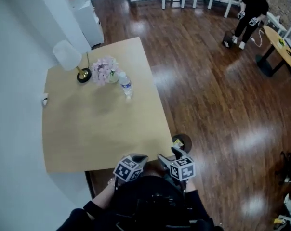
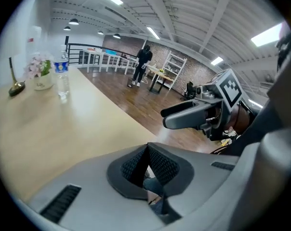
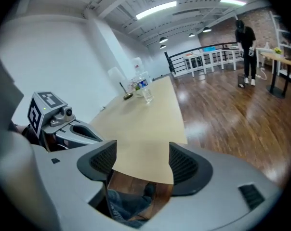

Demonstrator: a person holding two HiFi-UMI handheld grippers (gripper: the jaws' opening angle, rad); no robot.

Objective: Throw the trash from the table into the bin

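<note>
Left gripper [image 2: 146, 165] has its pads pressed together on nothing. Right gripper [image 3: 141, 160] is spread wide and empty, with the near edge of the table [image 1: 102, 129] showing between its jaws. Both hang just off that near edge, so I judge the task is at its start, with the reach not yet made.

The likeliest trash is the bottle [image 1: 126, 85], upright towards the far right edge of the tabletop. A small white scrap [image 1: 45, 99] lies at the left edge. A round dark thing on the floor [image 1: 182, 141], just off the near right corner, may be the bin, though I cannot be sure.

The next move calls for a long reach across bare tabletop, best with the open right gripper. The flowers [image 1: 104, 70] stand just beside the bottle and the lamp [image 1: 67, 56] beyond them, so a careless approach could knock them. A person [image 1: 250, 11] stands well away across the room.
</note>
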